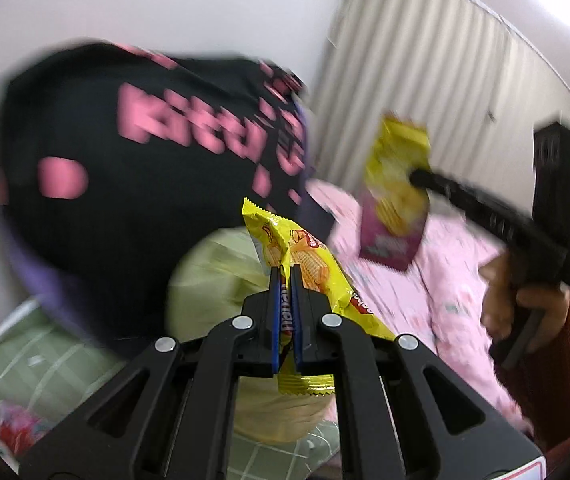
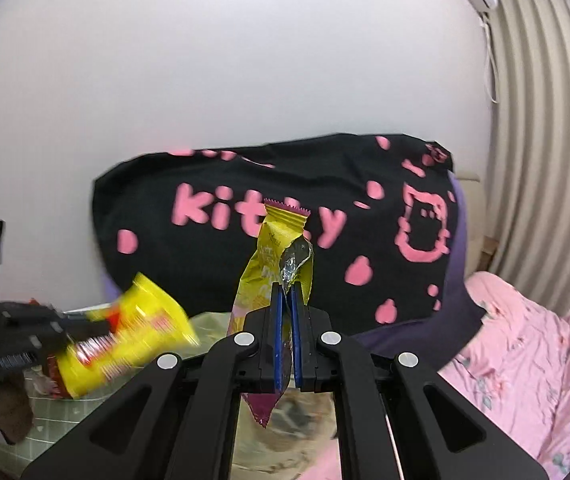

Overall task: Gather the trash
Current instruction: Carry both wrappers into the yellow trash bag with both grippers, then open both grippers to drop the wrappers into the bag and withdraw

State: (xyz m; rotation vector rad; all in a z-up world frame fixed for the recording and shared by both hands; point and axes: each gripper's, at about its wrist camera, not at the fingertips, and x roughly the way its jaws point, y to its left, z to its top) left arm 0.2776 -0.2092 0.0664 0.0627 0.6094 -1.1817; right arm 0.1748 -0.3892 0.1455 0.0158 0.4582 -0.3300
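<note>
Left gripper (image 1: 286, 280) clamped on yellow biscuit wrapper (image 1: 305, 268), held above pale green bag (image 1: 213, 264); bag contents unclear. Right gripper (image 2: 286, 300) clamped on yellow-purple snack packet (image 2: 275, 264). Behind: black pillow (image 2: 245, 240), pink blanket (image 2: 533, 360).

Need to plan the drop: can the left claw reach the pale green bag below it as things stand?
Probably yes. The left claw, shut on the yellow biscuit wrapper, hangs over the pale green bag with nothing between; the right claw stays off to the side.
</note>
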